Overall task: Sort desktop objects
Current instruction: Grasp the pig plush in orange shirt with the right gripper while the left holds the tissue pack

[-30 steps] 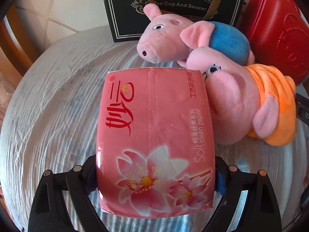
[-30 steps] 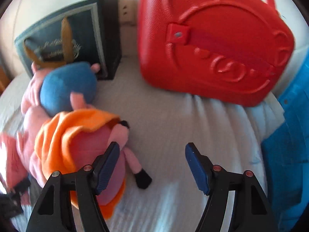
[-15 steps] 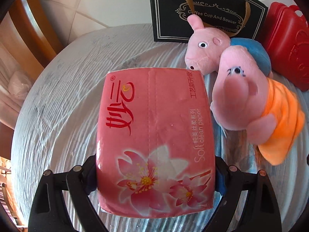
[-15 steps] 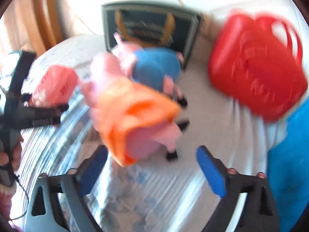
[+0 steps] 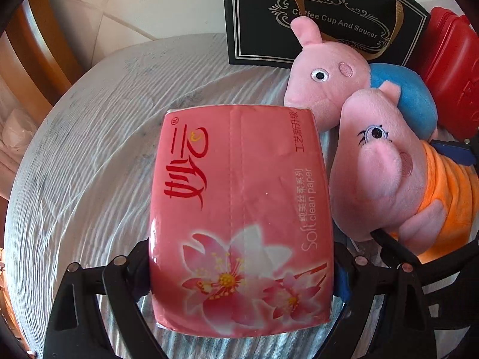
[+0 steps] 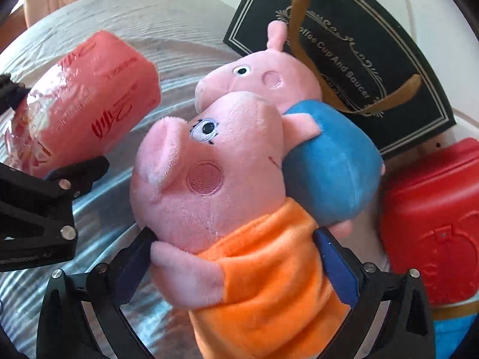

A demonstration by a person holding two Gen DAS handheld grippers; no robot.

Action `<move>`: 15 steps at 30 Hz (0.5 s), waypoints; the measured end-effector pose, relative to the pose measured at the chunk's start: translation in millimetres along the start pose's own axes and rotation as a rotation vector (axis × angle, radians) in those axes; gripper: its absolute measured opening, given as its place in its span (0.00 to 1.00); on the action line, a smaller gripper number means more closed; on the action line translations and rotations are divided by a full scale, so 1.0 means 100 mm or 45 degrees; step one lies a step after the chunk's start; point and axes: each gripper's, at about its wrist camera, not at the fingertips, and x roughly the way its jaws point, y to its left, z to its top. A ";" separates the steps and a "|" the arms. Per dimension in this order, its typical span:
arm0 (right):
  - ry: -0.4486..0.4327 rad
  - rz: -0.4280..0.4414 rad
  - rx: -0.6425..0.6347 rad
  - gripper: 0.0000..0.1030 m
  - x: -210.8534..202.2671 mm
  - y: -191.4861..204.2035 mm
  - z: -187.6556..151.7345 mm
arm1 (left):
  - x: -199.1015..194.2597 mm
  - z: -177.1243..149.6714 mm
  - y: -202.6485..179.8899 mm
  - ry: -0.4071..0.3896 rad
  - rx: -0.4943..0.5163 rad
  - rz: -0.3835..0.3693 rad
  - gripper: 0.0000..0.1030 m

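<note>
Round cloth-covered table [image 5: 89, 155], two pig plushes [image 6: 215, 179], black gift bag [image 5: 329, 15], red case [image 6: 434, 224]

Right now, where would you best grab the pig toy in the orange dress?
Around its orange-clad belly, coming from its feet end: the orange pig already lies between the right hand-held gripper, whose jaws have just been opening. The belly is soft and narrower than its head.

On the worktop [image 5: 89, 155], the tissue pack [image 5: 239, 215] sits between the jaws of the left gripper [image 5: 239, 272], with two plush pigs just to its right. The nearer pig [image 6: 227, 209] lies between the jaws of the right gripper [image 6: 236, 266] and leans against the farther pig [image 6: 299, 119]. Behind both stands a gift bag [image 6: 359, 59], with a plastic case [image 6: 434, 224] to its right.
</note>
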 end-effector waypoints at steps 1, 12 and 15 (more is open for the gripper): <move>-0.014 0.019 0.025 1.00 0.01 -0.02 0.01 | 0.00 0.00 0.01 -0.003 -0.002 -0.001 0.88; -0.241 0.224 0.535 0.14 -0.71 -0.59 -0.35 | -0.56 0.00 0.05 -0.121 0.010 0.032 0.88; -0.212 0.269 0.562 0.14 -0.78 -0.62 -0.40 | -0.66 -0.04 0.05 -0.127 0.022 0.038 0.88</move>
